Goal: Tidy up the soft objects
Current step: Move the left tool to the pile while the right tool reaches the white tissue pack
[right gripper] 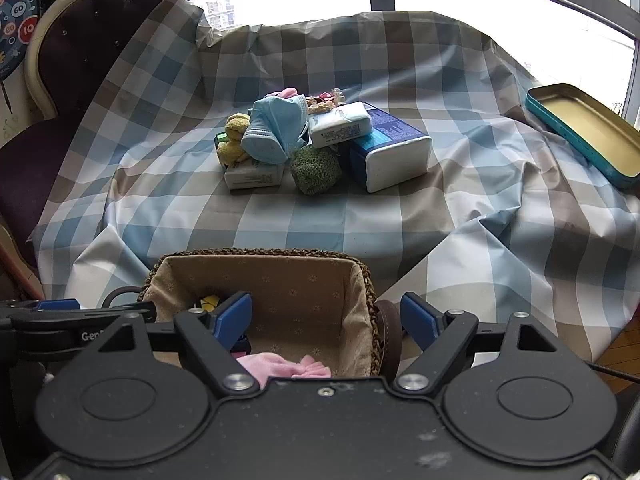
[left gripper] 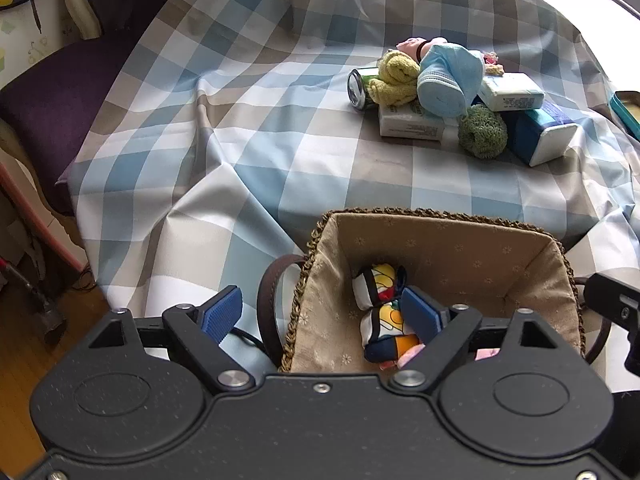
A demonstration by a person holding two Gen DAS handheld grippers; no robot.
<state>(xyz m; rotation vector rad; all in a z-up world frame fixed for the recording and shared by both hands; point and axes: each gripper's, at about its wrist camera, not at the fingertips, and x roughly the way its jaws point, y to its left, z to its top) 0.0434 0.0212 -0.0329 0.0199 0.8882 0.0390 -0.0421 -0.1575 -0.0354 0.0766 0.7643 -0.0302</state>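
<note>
A woven basket with a beige cloth lining (left gripper: pixel 460 240) (right gripper: pixel 280 276) stands at the near edge of the table. In it lie two colourful rolled sock bundles (left gripper: pixel 380 280) and a pink soft item (right gripper: pixel 276 364). My left gripper (left gripper: pixel 324 312) is open, straddling the basket's left rim. My right gripper (right gripper: pixel 326 320) is open, straddling its right rim. Further back is a pile: a blue face mask (left gripper: pixel 448 80) (right gripper: pixel 276 128), a yellow towel (left gripper: pixel 396 78) (right gripper: pixel 234 136), a green scrubby ball (left gripper: pixel 482 130) (right gripper: pixel 316 170), tissue packs (left gripper: pixel 512 92) (right gripper: pixel 340 124) and a can (left gripper: pixel 360 88).
A checked blue and grey cloth (left gripper: pixel 280 128) (right gripper: pixel 440 208) covers the table. An open teal tin (right gripper: pixel 584 128) lies at the right. A purple chair (left gripper: pixel 60 88) (right gripper: pixel 80 52) stands at the left. A large blue tissue pack (right gripper: pixel 392 148) is in the pile.
</note>
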